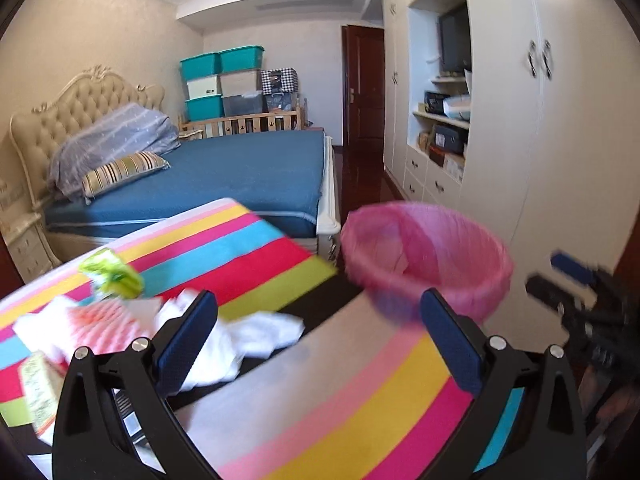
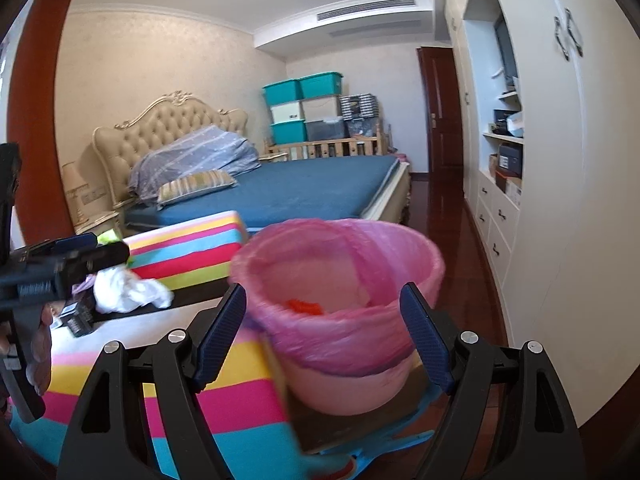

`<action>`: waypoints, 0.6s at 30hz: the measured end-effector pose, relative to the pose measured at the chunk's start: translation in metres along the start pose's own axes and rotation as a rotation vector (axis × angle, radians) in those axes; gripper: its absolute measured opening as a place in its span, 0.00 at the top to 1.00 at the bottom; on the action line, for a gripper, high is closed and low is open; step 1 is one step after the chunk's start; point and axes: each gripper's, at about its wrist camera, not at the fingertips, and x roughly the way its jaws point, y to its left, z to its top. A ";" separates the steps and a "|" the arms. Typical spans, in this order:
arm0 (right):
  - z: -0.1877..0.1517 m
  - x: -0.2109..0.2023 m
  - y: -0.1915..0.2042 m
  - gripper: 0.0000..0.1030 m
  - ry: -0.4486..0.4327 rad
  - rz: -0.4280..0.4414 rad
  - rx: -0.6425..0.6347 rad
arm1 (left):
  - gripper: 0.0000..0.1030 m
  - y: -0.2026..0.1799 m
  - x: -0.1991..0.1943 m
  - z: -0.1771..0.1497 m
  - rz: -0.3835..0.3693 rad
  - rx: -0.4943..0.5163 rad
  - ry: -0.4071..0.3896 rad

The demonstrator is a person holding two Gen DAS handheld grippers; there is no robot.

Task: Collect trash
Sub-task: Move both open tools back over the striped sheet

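Note:
A pink bin with a pink liner [image 2: 340, 304] stands beside the striped table; an orange scrap [image 2: 306, 307] lies inside. It also shows in the left wrist view [image 1: 428, 260]. My right gripper [image 2: 324, 336] is open, its jaws on either side of the bin's near rim. My left gripper [image 1: 320, 332] is open and empty above the striped tablecloth [image 1: 320, 400]. Trash lies at its left: a crumpled white tissue [image 1: 256, 336], a pink foam net [image 1: 108, 324], a green wrapper [image 1: 112, 272] and a small carton [image 1: 40, 392].
A blue bed [image 1: 240, 176] with pillows stands behind the table. White wardrobes and shelves [image 1: 500, 120] line the right wall. Stacked storage boxes [image 1: 224, 80] stand at the far wall. The right gripper shows at the left view's right edge [image 1: 576, 292].

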 end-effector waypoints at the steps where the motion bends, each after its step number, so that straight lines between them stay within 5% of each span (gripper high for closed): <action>1: -0.001 0.000 0.008 0.26 0.006 0.013 -0.009 | 0.05 0.004 -0.007 -0.006 0.007 0.008 0.007; 9: -0.014 0.011 0.077 0.26 0.080 0.118 -0.076 | 0.05 0.058 -0.054 -0.050 0.082 -0.062 0.064; 18: -0.019 0.021 0.157 0.26 0.133 0.237 -0.185 | 0.05 0.145 -0.102 -0.089 0.282 -0.210 0.092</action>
